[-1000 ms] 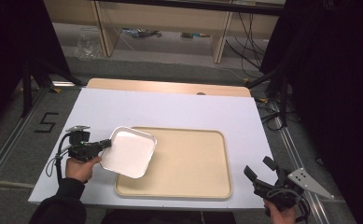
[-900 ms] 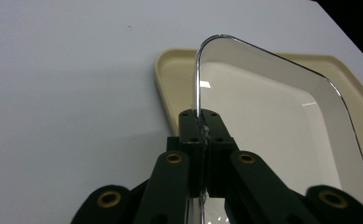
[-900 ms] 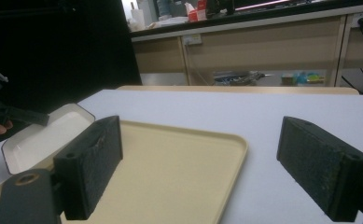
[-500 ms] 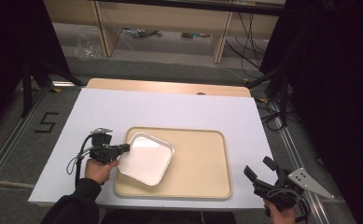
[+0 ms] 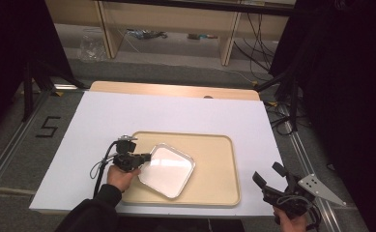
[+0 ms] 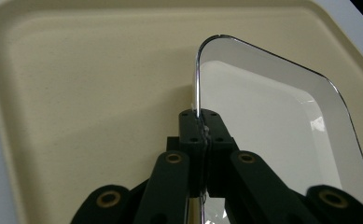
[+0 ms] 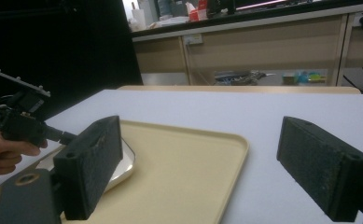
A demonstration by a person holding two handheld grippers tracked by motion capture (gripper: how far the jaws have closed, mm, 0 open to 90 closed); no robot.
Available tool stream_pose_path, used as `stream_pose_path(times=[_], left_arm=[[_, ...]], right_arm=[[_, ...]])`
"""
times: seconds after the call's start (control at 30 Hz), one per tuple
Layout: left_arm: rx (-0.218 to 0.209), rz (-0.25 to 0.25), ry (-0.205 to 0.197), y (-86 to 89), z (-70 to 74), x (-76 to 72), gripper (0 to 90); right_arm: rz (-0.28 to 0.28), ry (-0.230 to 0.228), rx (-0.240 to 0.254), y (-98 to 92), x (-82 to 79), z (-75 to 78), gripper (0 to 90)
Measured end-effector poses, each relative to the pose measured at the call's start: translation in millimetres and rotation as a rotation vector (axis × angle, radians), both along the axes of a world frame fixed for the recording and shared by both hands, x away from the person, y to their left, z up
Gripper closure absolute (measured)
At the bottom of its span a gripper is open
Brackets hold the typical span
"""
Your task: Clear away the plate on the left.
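Now your left claw (image 5: 144, 157) carries the metal dish (image 5: 167, 169) over the beige tray (image 5: 214, 164).

You have that claw clenched on the dish's thin rim at one corner, a sensible hold since the shallow, square steel dish offers no other edge to pinch. The dish is empty and sits over the tray's left half, tilted; whether it touches the tray floor I cannot tell. The tray holds nothing else. Your right claw (image 5: 272, 178) waits released at the white tabletop's (image 5: 176, 113) near right corner, well apart from the dish.
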State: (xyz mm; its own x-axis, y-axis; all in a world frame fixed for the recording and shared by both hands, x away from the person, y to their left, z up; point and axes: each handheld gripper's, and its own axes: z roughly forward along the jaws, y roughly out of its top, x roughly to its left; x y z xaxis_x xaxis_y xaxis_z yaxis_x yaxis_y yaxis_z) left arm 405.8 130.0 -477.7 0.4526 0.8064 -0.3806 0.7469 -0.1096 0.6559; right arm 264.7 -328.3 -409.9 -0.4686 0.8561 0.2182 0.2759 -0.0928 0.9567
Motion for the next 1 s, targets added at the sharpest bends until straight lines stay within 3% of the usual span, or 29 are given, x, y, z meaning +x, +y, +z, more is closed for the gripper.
stream_pose_path(times=[0.37,0.4,0.43,0.57,0.67,0.7,0.73,0.77,0.8,1.0], left_arm=[[0.005,-0.036,0.038,-19.6,-6.2,-5.9,86.8],[0.016,-0.052,0.050,-20.3,-7.8,-7.2,86.3],[0.019,-0.059,0.058,-20.2,-8.2,-7.6,85.9],[0.050,-0.093,0.055,-21.4,-7.2,-11.7,83.7],[0.066,-0.144,0.045,-20.2,-6.7,-14.2,82.1],[0.091,-0.178,0.020,-18.4,-6.1,-13.9,81.3],[0.109,-0.180,0.021,-17.8,-5.0,-15.8,80.6],[0.113,-0.185,0.024,-16.7,-4.6,-16.9,80.0],[0.100,-0.151,0.069,-17.1,-3.1,-20.8,79.6],[0.111,-0.164,0.097,-13.4,-0.7,-27.2,77.8]], right_arm=[[0.009,-0.013,-0.003,0.0,1.4,-0.5,15.1],[0.006,-0.028,-0.027,-2.0,1.6,-0.4,15.1],[0.011,-0.002,0.005,0.3,0.3,-0.3,15.1],[-0.004,-0.015,-0.017,-2.1,1.3,-0.3,15.1],[0.001,0.001,0.004,-0.4,0.3,-0.1,15.1],[0.002,0.003,0.004,0.0,0.1,-0.1,15.1],[0.006,0.004,0.005,0.0,-0.1,0.0,15.1],[0.009,0.004,0.007,0.0,-0.1,0.0,15.1],[0.009,0.003,0.008,-0.1,-0.2,0.0,15.1],[0.003,-0.020,-0.010,-1.8,1.1,-0.5,15.1]])
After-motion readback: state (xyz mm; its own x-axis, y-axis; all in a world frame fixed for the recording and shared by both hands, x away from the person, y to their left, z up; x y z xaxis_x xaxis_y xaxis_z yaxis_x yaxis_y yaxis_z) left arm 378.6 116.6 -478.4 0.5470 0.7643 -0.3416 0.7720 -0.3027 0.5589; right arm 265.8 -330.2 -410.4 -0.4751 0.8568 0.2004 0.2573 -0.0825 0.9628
